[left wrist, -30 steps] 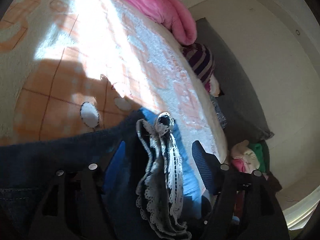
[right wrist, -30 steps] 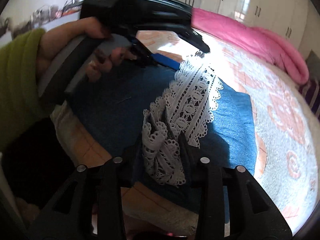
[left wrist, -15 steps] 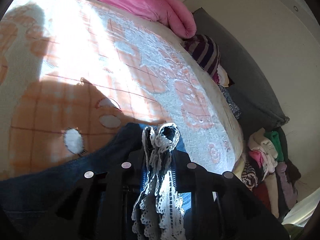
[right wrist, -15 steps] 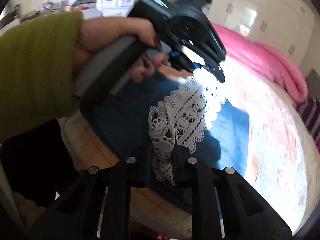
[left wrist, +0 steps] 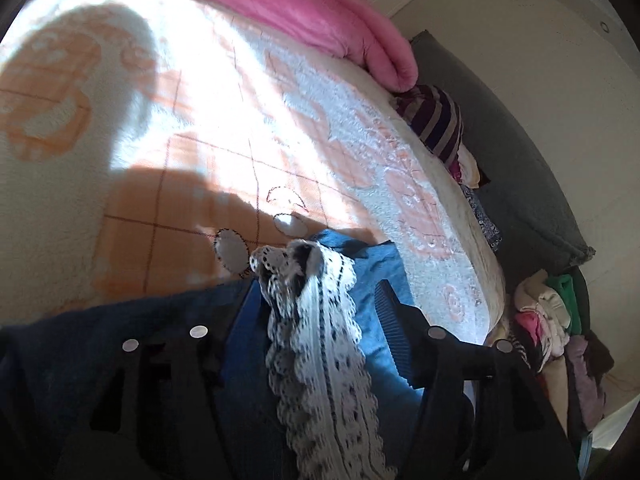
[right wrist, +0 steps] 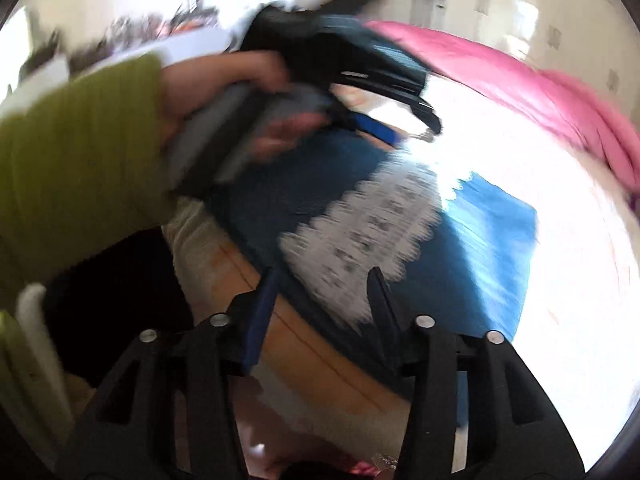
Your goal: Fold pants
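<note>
The blue denim pants (left wrist: 376, 280) with white lace trim (left wrist: 320, 344) lie on the bed (left wrist: 200, 120). The lace sits unpinched between the opening jaws of the left gripper (left wrist: 316, 304). The right gripper (right wrist: 324, 284) is the same.

The right wrist view is smeared by motion: the lace trim (right wrist: 360, 236) shows no clear pattern, and the hand (right wrist: 224, 92) on the left tool (right wrist: 416, 120) is a blur. In the left wrist view, the pants (left wrist: 100, 344) run off the bottom edge, and the clothes heap (left wrist: 548, 320) beside the bed is cut off.
</note>
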Motion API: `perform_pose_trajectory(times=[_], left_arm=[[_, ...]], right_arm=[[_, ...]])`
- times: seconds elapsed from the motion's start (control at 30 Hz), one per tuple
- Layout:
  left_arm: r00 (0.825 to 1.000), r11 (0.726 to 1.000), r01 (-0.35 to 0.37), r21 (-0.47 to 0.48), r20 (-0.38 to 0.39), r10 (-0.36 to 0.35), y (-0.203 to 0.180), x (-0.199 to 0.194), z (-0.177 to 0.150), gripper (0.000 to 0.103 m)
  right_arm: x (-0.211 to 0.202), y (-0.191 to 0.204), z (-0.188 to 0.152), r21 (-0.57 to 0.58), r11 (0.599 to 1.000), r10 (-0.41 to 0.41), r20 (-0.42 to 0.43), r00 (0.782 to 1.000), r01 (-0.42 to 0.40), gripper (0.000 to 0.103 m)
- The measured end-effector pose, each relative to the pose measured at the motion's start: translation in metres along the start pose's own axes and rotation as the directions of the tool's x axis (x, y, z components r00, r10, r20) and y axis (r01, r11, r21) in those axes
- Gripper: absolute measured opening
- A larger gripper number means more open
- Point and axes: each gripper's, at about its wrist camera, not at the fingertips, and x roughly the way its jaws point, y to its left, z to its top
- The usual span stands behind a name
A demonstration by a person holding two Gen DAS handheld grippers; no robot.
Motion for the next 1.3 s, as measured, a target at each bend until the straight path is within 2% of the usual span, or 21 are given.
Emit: perform_pose_trajectory(times=[0.1,0.23,0.4,0.57,0.6,0.63,0.67,0.7,0.83,0.93,1.0,1.07,1.13,1.2,1.3], left_arm=[[0.999,0.998,-0.054,0.025,0.004,0.053,-0.007,-0.022,-0.021,0.058],[0.997,0.998,-0.066,0.001,-0.035,0.066,-0.009,-0.04,-0.06,0.063],[0.998,0.999,-0.031,-0.018,-0.054,0.03,-0.019,-0.044,-0.1,0.063],[0.999,0.999,-0.037,-0.033,-0.04,0.036,-0.024,-0.034,-0.111,0.065],[0.998,0.999,-0.049,-0.019,-0.043,0.048,-0.028,-0.03,-0.113,0.063],[0.996,0.998,-0.068,-0.002,-0.052,0.068,-0.03,-0.027,-0.114,0.049],[0.994,0.996,-0.082,0.02,-0.073,0.084,-0.035,-0.022,-0.115,0.015],[0.991,0.995,-0.096,0.042,-0.092,0.099,-0.037,-0.019,-0.118,0.009],[0.978,0.976,-0.164,0.14,-0.11,0.18,-0.047,-0.021,-0.124,0.009],[0.973,0.969,-0.188,0.162,-0.104,0.206,-0.046,-0.031,-0.13,0.009],[0.974,0.973,-0.187,0.138,-0.103,0.201,-0.039,-0.029,-0.132,0.013],[0.975,0.975,-0.187,0.121,-0.097,0.199,-0.037,-0.028,-0.13,0.015],[0.971,0.966,-0.208,0.153,-0.083,0.222,-0.039,-0.029,-0.131,0.019],[0.97,0.962,-0.216,0.169,-0.08,0.231,-0.042,-0.029,-0.13,0.022],[0.967,0.957,-0.226,0.183,-0.074,0.243,-0.044,-0.03,-0.13,0.023]], right_arm=[[-0.017,-0.032,-0.012,0.102,0.993,-0.053,0.004,0.999,0.052,0.041],[-0.023,-0.071,-0.027,0.196,0.972,-0.127,-0.022,0.992,0.129,0.041],[-0.014,-0.102,-0.032,0.269,0.957,-0.111,-0.02,0.994,0.112,0.047],[-0.015,-0.096,-0.028,0.242,0.966,-0.094,-0.019,0.995,0.096,0.051],[-0.012,-0.092,-0.027,0.24,0.967,-0.085,-0.024,0.996,0.089,0.055],[-0.009,-0.09,-0.027,0.241,0.967,-0.074,-0.025,0.997,0.078,0.058],[-0.008,-0.088,-0.027,0.242,0.967,-0.07,-0.023,0.997,0.073,0.061],[-0.007,-0.087,-0.028,0.24,0.968,-0.067,-0.022,0.997,0.071,0.061],[-0.002,-0.085,-0.03,0.236,0.968,-0.072,-0.048,0.996,0.081,0.061],[-0.012,-0.079,-0.029,0.225,0.972,-0.062,-0.013,0.998,0.063,0.061],[-0.01,-0.074,-0.027,0.202,0.977,-0.06,-0.005,0.998,0.06,0.061],[-0.002,-0.071,-0.026,0.186,0.98,-0.068,-0.022,0.997,0.071,0.061],[0.006,-0.068,-0.029,0.18,0.981,-0.065,-0.049,0.997,0.073,0.061],[0.018,-0.068,-0.035,0.173,0.98,-0.083,-0.11,0.99,0.101,0.061],[0.02,-0.068,-0.039,0.185,0.977,-0.09,-0.106,0.99,0.108,0.061]])
